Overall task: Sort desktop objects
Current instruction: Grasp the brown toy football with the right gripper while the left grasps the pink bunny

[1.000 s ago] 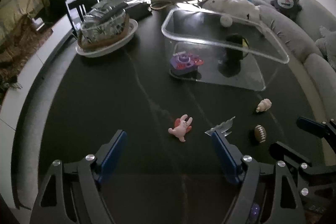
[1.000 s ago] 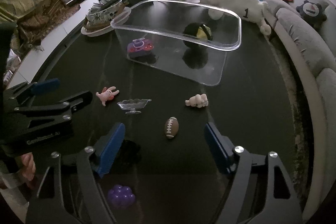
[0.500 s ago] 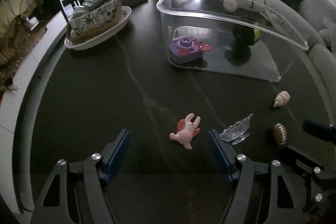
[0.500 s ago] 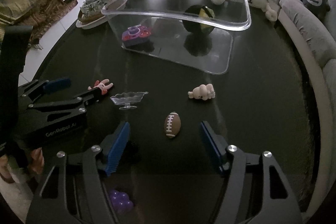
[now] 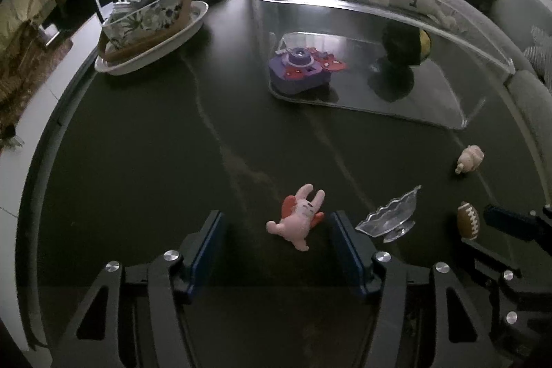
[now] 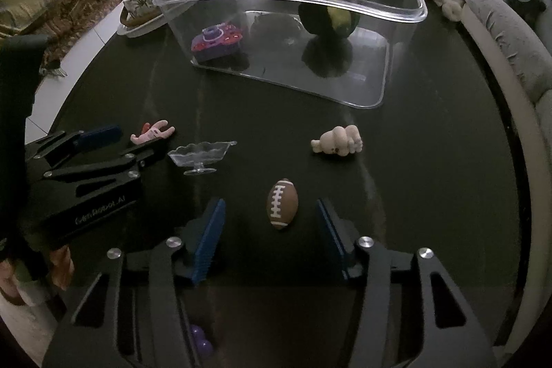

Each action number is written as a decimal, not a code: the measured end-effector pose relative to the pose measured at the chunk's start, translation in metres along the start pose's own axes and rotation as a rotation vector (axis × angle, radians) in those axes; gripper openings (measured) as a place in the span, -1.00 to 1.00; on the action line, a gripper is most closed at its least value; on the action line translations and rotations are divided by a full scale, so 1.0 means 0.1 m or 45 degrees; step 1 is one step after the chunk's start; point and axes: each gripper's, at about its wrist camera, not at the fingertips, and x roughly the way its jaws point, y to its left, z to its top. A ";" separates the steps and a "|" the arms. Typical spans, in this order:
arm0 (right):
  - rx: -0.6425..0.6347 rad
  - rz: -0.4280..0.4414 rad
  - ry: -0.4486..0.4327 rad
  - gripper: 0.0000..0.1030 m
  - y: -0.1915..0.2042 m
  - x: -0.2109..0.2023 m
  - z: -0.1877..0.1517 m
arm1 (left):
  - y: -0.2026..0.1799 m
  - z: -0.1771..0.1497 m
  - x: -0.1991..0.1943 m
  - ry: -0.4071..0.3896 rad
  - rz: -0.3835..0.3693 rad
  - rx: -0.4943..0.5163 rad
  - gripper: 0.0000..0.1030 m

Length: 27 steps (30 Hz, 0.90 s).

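A pink rabbit toy point(image 5: 299, 216) lies on the dark table between the fingers of my open left gripper point(image 5: 276, 230), untouched. It also shows in the right wrist view point(image 6: 151, 133). A small brown football point(image 6: 282, 204) lies between the fingers of my open right gripper point(image 6: 270, 223), also seen from the left point(image 5: 468, 220). A clear glass dish point(image 6: 201, 154) and a cream plush figure point(image 6: 338, 142) lie nearby. The clear plastic bin point(image 6: 396, 64) holds a purple toy camera point(image 6: 217, 43) and a dark ball point(image 6: 327, 14).
A white plate with a patterned box point(image 5: 148, 26) stands at the far left. A grey sofa with plush toys point(image 6: 500, 23) curves along the right. A purple grape toy point(image 6: 200, 338) lies under my right gripper. The table edge point(image 5: 45, 140) runs along the left.
Both grippers have moved forward and down. The rabbit now lies between my left fingers and the football between my right fingers. Nothing has been taken hold of.
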 end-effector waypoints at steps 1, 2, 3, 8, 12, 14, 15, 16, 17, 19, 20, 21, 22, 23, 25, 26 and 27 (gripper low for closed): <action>-0.002 -0.005 0.002 -0.04 0.00 0.01 0.00 | -0.01 0.00 0.01 0.004 -0.003 0.005 0.11; -0.002 -0.006 0.004 -0.05 0.00 0.02 0.00 | -0.01 -0.01 0.02 0.004 -0.009 0.002 0.10; -0.001 -0.007 0.005 -0.07 -0.01 0.03 0.00 | -0.01 -0.01 0.02 0.000 -0.013 -0.005 0.07; -0.005 -0.014 0.021 -0.36 -0.01 0.09 0.00 | -0.03 -0.02 0.00 -0.016 -0.028 -0.003 -0.30; 0.011 -0.020 0.016 -0.65 -0.04 0.10 0.00 | -0.08 -0.04 -0.02 -0.020 -0.010 0.012 -0.41; 0.026 0.007 0.018 -0.65 -0.06 0.09 0.00 | -0.07 -0.04 -0.02 -0.019 -0.005 0.007 -0.41; 0.029 0.011 0.018 -0.65 -0.07 0.09 -0.01 | -0.06 -0.04 -0.03 -0.019 -0.005 0.002 -0.42; 0.030 0.010 0.018 -0.65 -0.07 0.09 -0.01 | -0.06 -0.04 -0.04 -0.022 0.000 -0.004 -0.42; 0.031 0.009 0.018 -0.65 -0.07 0.08 -0.02 | -0.06 -0.04 -0.06 -0.030 0.009 -0.009 -0.42; 0.036 0.010 0.013 -0.65 -0.07 0.05 -0.03 | -0.04 -0.03 -0.11 -0.039 0.008 -0.019 -0.42; 0.036 0.010 0.009 -0.65 -0.06 0.04 -0.03 | -0.03 -0.03 -0.14 -0.042 0.004 -0.024 -0.42; 0.035 0.008 0.004 -0.65 -0.06 0.02 -0.03 | -0.02 -0.03 -0.16 -0.045 0.000 -0.029 -0.42; 0.035 0.006 0.000 -0.65 -0.06 0.00 -0.03 | -0.01 -0.03 -0.18 -0.048 -0.004 -0.035 -0.42; 0.034 0.005 -0.005 -0.65 -0.05 -0.02 -0.03 | -0.01 -0.03 -0.19 -0.050 -0.006 -0.040 -0.42; 0.032 0.002 -0.016 -0.65 -0.05 -0.06 -0.03 | 0.00 -0.04 -0.24 -0.057 -0.004 -0.045 -0.42; 0.030 0.000 -0.021 -0.65 -0.05 -0.08 -0.03 | 0.00 -0.04 -0.27 -0.059 -0.006 -0.045 -0.42; 0.029 -0.002 -0.030 -0.65 -0.04 -0.11 -0.03 | -0.01 -0.04 -0.29 -0.062 -0.008 -0.046 -0.42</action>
